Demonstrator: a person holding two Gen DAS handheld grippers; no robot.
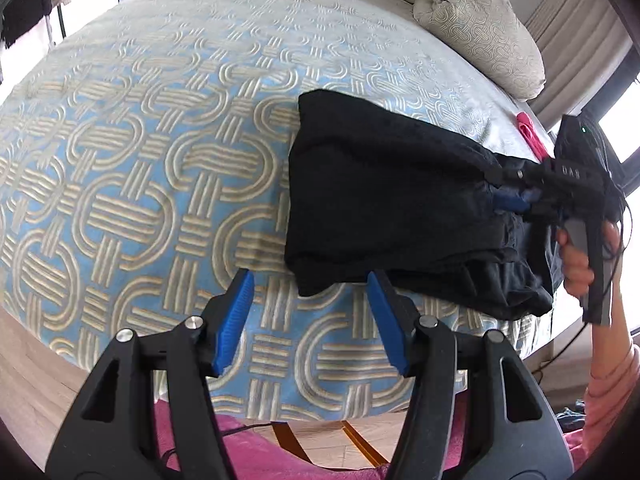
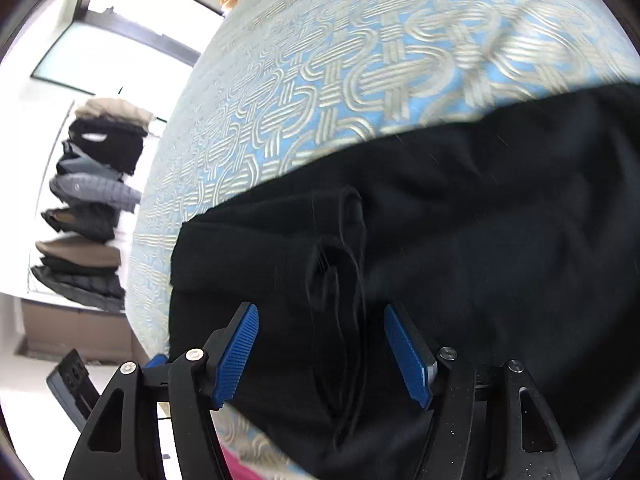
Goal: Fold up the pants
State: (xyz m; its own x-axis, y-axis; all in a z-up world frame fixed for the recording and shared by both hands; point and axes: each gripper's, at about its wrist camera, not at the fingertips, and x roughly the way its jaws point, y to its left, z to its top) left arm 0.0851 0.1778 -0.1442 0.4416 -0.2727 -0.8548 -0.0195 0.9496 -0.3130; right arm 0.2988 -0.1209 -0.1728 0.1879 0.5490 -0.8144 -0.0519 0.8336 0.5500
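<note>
So my left fingers point(image 1: 310, 320) are spread apart with nothing between them, hanging over the patterned bedspread point(image 1: 140, 160) just off the near corner of the pants point(image 1: 380, 208). My right fingers point(image 2: 320, 354) are let go too, blue pads wide, hovering right above the black fabric, and as far as I can see the pads aren't pressing on it, though a ridge of cloth runs up between them. From the left camera you can see my right hand point(image 1: 580, 256) on its handle at the far end of the pants, near where the fabric bunches into layers. The pants themselves are folded into a chunky black rectangle lying flat on the bed, toward its right edge. Further out there's a pillow point(image 1: 480, 28) in matching fabric at the head of the bed, something pink point(image 1: 528, 132) by the edge, and a stack of folded clothes point(image 2: 88, 208) off beside the bed.
</note>
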